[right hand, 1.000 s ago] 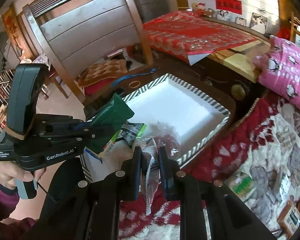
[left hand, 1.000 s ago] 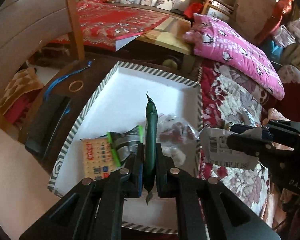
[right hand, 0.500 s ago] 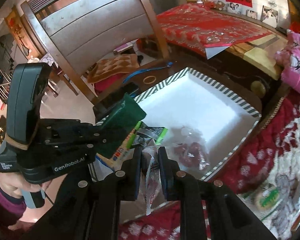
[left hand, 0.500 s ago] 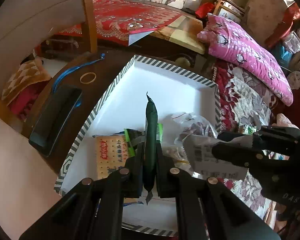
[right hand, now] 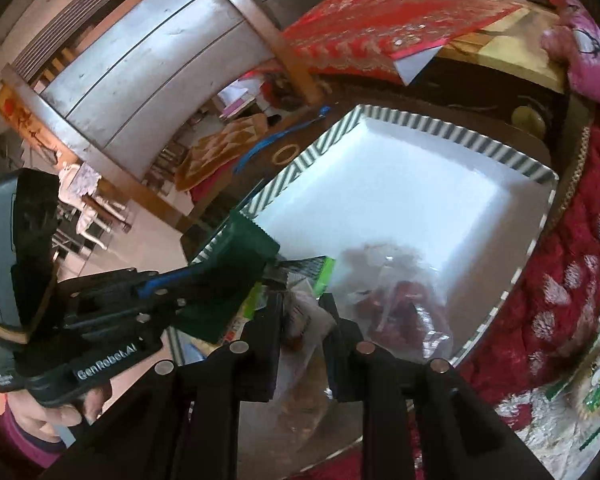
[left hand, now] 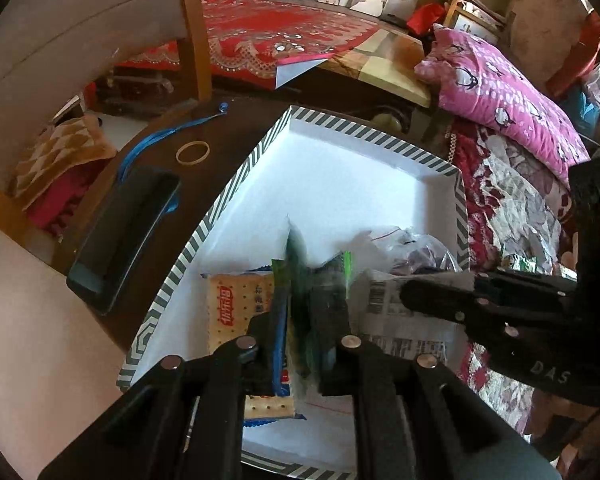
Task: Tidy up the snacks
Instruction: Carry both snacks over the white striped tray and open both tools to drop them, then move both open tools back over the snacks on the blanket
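Observation:
A white tray with a green-striped rim (left hand: 236,184) (right hand: 452,128) holds a cracker packet (left hand: 236,308), a small green-edged packet (right hand: 312,270) and a clear bag of red snacks (right hand: 400,304). My left gripper (left hand: 300,316) (right hand: 204,276) hovers low over the tray's near end. Its jaws are opening, and a dark green packet (left hand: 296,280) (right hand: 236,280) stands blurred and loose between them. My right gripper (right hand: 304,308) (left hand: 408,296) is beside it on the right. Its jaws are starting to open, with a white barcoded packet (left hand: 384,300) (right hand: 306,320) still filling the gap.
On the dark table left of the tray lie a black phone-like slab (left hand: 128,232), a rubber band (left hand: 192,153) and a blue cord (left hand: 168,136). A red patterned quilt (right hand: 556,280) with another snack packet (right hand: 596,384) lies right of the tray. A pink pillow (left hand: 500,92) lies beyond.
Both grippers have come down over the tray's near end. The left jaws have spread apart and the green packet has gone blurred between them. The right gripper's packet now hangs over the tray.

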`<state>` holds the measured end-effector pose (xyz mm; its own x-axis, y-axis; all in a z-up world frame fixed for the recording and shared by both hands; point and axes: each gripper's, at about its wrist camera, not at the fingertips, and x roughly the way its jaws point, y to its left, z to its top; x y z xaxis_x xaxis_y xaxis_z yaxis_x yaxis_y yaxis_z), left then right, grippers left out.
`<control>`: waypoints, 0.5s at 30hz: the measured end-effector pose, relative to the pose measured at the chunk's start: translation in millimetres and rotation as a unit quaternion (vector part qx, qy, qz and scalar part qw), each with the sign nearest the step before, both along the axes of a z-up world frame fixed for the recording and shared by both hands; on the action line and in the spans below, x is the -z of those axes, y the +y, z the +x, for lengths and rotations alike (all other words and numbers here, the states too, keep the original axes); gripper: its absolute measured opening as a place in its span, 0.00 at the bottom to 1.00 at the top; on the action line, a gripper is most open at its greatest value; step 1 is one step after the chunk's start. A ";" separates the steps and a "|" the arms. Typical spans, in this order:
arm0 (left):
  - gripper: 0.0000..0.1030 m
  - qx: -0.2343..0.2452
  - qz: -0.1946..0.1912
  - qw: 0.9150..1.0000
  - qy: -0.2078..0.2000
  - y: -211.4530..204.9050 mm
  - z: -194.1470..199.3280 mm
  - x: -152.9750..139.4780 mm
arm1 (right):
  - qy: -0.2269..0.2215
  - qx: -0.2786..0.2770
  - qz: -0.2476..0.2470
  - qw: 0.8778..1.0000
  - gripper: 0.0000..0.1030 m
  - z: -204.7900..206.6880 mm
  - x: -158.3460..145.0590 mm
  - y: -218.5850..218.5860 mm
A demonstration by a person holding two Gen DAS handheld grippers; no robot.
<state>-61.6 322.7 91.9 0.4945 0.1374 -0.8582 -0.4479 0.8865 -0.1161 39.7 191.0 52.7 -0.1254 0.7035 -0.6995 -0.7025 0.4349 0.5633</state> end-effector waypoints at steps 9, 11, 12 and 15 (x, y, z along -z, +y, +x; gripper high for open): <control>0.65 -0.014 0.028 1.000 0.002 -8.4 -0.7 -4.9 | -0.056 -0.003 -0.016 0.998 0.51 -12.2 -16.4 -26.4; 0.66 -0.015 0.032 0.999 -0.002 -12.4 -1.2 -8.2 | -0.075 -0.005 -0.023 0.997 0.55 -17.0 -22.5 -36.3; 0.68 -0.014 0.033 0.999 -0.002 -14.9 -1.1 -9.7 | -0.080 -0.004 -0.024 0.997 0.58 -18.1 -24.5 -41.4; 0.72 -0.006 0.034 0.999 -0.010 -26.3 -0.2 -16.5 | -0.091 0.002 -0.028 0.995 0.67 -20.6 -29.8 -58.9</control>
